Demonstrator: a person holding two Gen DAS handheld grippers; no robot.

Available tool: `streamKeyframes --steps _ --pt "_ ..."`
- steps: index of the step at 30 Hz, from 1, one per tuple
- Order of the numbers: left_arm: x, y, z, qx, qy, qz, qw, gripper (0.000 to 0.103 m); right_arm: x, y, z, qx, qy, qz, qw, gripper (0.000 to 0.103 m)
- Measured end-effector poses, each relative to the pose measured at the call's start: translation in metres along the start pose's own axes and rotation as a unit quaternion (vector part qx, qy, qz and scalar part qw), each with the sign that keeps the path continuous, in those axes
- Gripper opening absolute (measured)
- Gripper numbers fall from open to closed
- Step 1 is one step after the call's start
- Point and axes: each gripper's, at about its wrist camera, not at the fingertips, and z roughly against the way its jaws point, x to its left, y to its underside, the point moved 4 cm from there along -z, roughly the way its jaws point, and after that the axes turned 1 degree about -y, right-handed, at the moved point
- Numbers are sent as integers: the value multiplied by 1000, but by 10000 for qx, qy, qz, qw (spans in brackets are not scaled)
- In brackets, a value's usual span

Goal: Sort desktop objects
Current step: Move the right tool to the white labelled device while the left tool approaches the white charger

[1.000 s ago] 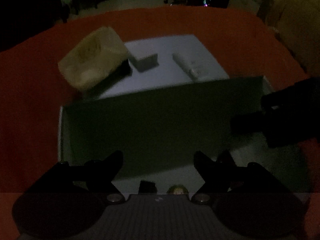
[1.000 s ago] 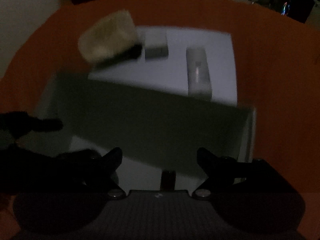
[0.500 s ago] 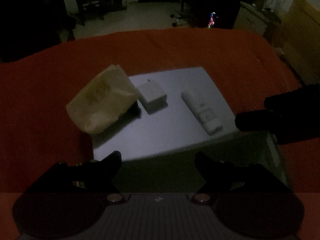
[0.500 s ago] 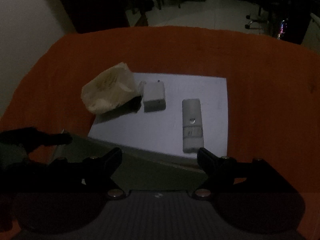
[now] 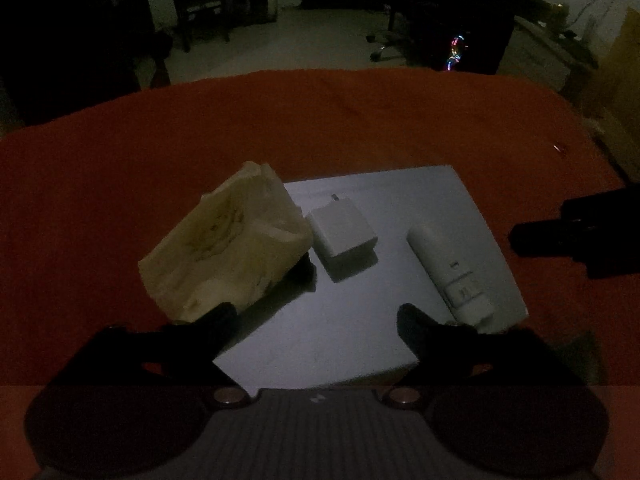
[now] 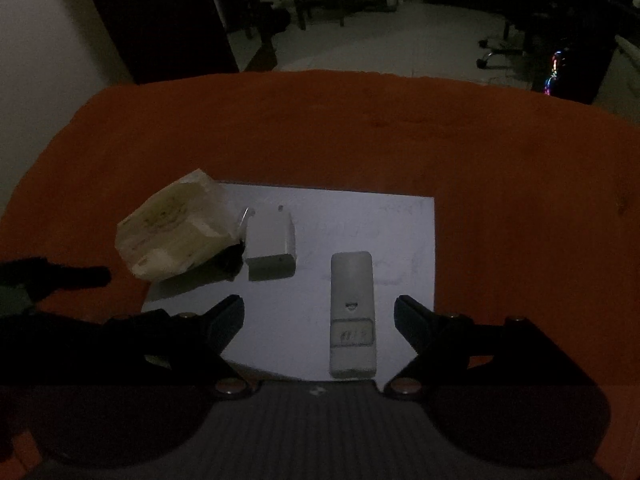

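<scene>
A white sheet (image 5: 360,320) (image 6: 400,240) lies on the orange-red tablecloth. On it are a crumpled yellowish packet (image 5: 224,252) (image 6: 172,232), a white charger block (image 5: 343,232) (image 6: 270,236) and a white remote (image 5: 452,272) (image 6: 352,312). My left gripper (image 5: 316,314) hovers over the sheet's near edge. Its jaws are opening and nothing is between them. My right gripper (image 6: 318,306) is open above the remote's near end without touching it. Each gripper also shows as a dark shape at the edge of the other's view, the right gripper (image 5: 568,236) and the left gripper (image 6: 60,274).
The tablecloth (image 6: 400,140) ends at a far edge, with pale floor, dark chairs (image 5: 208,4) and small coloured lights (image 5: 454,54) beyond. A sliver of a dark green box (image 5: 588,356) shows at the lower right. A small red item (image 5: 558,148) lies at the far right.
Both grippers have pulled back from the dark green box, whose wall has slid down and almost out of both views. The sheet and its three objects now fill the middle. The left jaws stand slightly wider.
</scene>
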Motion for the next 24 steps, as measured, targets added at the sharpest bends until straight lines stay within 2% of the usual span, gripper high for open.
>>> streamKeyframes --steps 12,18,24 --pt "-14 -8 -52 204 75 20 9998 87 -24 -15 -37 -11 6 -118 9999 85" --pt "-15 -13 -72 266 55 145 9995 87 -34 -13 -64 167 114 -146 9997 85" --pt "-20 -18 -90 329 25 130 9994 87 -46 4 -93 439 269 -225 9984 85"
